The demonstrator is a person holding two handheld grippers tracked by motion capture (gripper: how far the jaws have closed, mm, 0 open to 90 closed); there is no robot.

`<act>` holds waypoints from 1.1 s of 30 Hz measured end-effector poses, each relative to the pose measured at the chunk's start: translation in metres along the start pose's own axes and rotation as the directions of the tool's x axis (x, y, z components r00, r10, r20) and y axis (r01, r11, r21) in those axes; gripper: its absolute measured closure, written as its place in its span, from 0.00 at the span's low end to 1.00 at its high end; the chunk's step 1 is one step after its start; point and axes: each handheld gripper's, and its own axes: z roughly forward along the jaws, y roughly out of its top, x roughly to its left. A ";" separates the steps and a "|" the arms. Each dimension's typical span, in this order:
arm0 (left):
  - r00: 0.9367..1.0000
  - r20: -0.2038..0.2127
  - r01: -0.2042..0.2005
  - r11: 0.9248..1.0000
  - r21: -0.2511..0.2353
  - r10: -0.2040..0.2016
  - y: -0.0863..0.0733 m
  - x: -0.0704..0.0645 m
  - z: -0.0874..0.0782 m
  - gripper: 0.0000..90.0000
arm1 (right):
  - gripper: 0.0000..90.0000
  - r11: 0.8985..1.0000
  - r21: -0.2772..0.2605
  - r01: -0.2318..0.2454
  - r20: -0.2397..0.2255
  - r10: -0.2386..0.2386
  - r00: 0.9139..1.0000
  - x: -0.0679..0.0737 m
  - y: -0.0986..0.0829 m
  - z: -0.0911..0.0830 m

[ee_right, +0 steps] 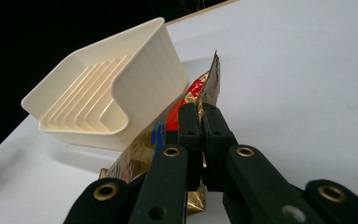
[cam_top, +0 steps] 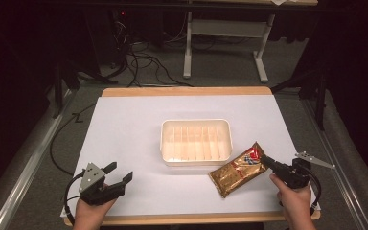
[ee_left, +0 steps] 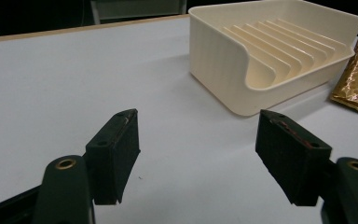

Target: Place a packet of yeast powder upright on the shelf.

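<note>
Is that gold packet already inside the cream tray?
No, the gold packet lies on the white table beside the cream tray, pinched at one end by the right gripper.

the left gripper (cam_top: 117,174) is matte black with blocky rectangular jaw pads, brass-ringed screw holes in its arms, a grey three-cornered plate on top and a black cable looping beside it. the right gripper (cam_top: 263,159) matches it, black with brass-ringed holes and a grey plate.

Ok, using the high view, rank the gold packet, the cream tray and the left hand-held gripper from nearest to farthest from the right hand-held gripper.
1. Gold packet: clamped in the right hand-held gripper.
2. Cream tray: just beyond, at mid-table.
3. Left hand-held gripper: across the table's near edge, jaws open.
</note>
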 end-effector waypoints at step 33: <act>1.000 -0.006 0.004 1.000 -0.005 -0.004 -0.001 0.002 -0.003 0.34 | 1.00 0.964 -0.231 0.132 0.021 -0.131 0.991 0.026 0.024 -0.041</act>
